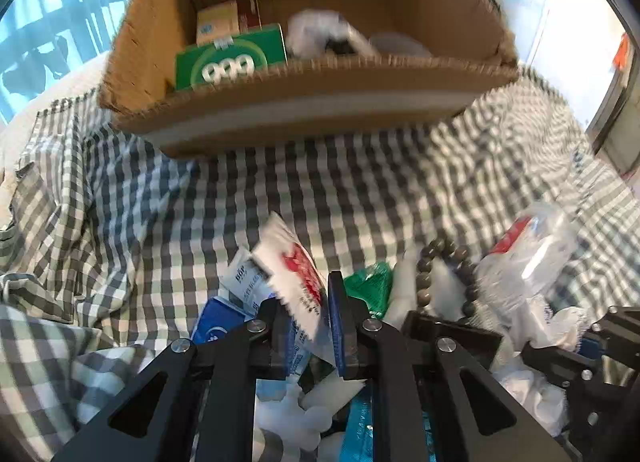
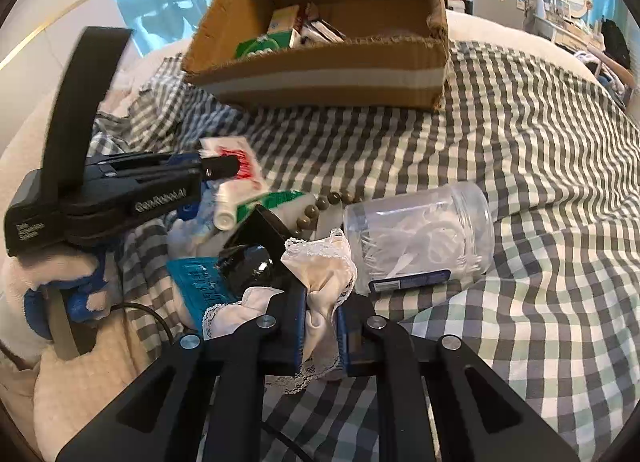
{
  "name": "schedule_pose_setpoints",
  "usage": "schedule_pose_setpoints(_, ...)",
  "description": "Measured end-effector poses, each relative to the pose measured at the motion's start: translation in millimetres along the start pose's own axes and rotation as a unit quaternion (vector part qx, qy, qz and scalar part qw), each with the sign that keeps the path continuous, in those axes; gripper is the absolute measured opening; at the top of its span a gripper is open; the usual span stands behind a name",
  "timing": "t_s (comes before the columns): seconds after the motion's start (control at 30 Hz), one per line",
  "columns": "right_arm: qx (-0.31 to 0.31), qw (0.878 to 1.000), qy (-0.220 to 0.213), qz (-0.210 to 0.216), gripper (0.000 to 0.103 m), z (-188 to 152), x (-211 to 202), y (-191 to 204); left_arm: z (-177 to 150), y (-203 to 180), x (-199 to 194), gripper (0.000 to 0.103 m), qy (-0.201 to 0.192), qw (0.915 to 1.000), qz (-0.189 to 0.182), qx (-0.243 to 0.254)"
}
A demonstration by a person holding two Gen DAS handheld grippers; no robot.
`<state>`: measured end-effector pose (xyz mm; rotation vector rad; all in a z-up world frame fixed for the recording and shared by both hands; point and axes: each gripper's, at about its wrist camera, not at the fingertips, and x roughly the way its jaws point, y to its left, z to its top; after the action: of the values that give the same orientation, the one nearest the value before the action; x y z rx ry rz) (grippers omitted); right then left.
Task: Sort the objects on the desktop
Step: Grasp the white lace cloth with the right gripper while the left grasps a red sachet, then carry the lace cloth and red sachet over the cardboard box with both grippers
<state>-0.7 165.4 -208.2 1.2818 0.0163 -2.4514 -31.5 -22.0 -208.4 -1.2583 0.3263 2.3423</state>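
In the left wrist view my left gripper (image 1: 310, 304) is shut on a white packet with red print (image 1: 290, 262), lifted a little out of a pile of small things. The right wrist view shows that same left gripper (image 2: 218, 170) from the side with the packet (image 2: 240, 158) sticking out past its tips. My right gripper (image 2: 320, 326) is shut on a cream lace-edged cloth (image 2: 324, 274) lying beside a clear plastic jar (image 2: 420, 238). An open cardboard box (image 1: 304, 98) (image 2: 320, 74) stands beyond the pile and holds a green box (image 1: 232, 58) and other packets.
The pile lies on a checked cloth (image 2: 520, 166) and includes a bead bracelet (image 2: 320, 206), a green packet (image 1: 368, 286), a black object (image 2: 252, 258), a teal packet (image 2: 204, 282) and a blue box (image 1: 216, 322). A gloved hand (image 2: 60, 286) holds the left gripper.
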Motion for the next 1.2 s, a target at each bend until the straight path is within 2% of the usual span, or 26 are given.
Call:
schedule_pose_setpoints(0.07,-0.001,1.0,-0.011,0.001,0.012,1,-6,0,3,6,-11,0.014,-0.024,0.9995,-0.02,-0.005)
schedule_pose_setpoints(0.23,0.009,0.999,-0.032,0.003,0.012,5,-21,-2,7,9,-35,0.007,-0.064,0.9976,-0.026,-0.009)
schedule_pose_setpoints(0.43,0.015,0.997,-0.073,0.001,0.012,11,-42,0,5,10,-35,0.004,-0.053,0.9978,-0.036,-0.015)
schedule_pose_setpoints(0.53,0.013,0.994,-0.105,-0.004,0.012,19,-62,1,5,9,-19,0.014,-0.035,0.9986,-0.038,-0.012)
schedule_pose_setpoints(0.57,0.014,0.993,-0.114,-0.004,0.012,22,-68,1,6,10,-13,0.024,-0.028,0.9988,-0.038,-0.014)
schedule_pose_setpoints(0.6,0.015,0.992,-0.123,-0.004,0.012,27,-74,0,7,9,-6,0.039,-0.019,0.999,-0.037,-0.013)
schedule_pose_setpoints(0.63,0.016,0.991,-0.129,-0.005,0.012,32,-77,-1,8,9,-1,0.046,-0.013,0.9992,-0.037,-0.013)
schedule_pose_setpoints(0.67,0.017,0.991,-0.136,-0.006,0.012,37,-82,-2,9,9,6,0.049,-0.007,0.9992,-0.038,-0.015)
schedule_pose_setpoints(0.83,0.019,0.988,-0.155,-0.005,0.012,58,-93,-4,13,3,39,0.051,0.045,0.9982,-0.036,-0.016)
schedule_pose_setpoints(0.9,0.015,0.987,-0.161,-0.004,0.012,68,-97,-3,13,-1,52,0.051,0.061,0.9979,-0.022,-0.005)
schedule_pose_setpoints(0.93,0.013,0.986,-0.165,-0.003,0.012,71,-101,-3,14,-2,56,0.05,0.066,0.9976,-0.022,-0.002)
schedule_pose_setpoints(0.97,0.012,0.986,-0.169,-0.002,0.012,75,-104,-2,14,-2,60,0.035,0.071,0.9971,-0.028,-0.001)
schedule_pose_setpoints(1.0,0.01,0.985,-0.173,-0.001,0.012,80,-108,0,14,-3,61,0.008,0.073,0.9965,-0.039,0.0)
schedule_pose_setpoints(1.1,0.006,0.982,-0.188,0.004,0.012,93,-117,1,13,-4,55,0.0,0.063,0.9974,-0.036,0.007)
schedule_pose_setpoints(1.2,0.002,0.979,-0.205,0.007,0.012,102,-127,4,14,-2,38,0.0,0.033,0.9986,-0.041,0.004)
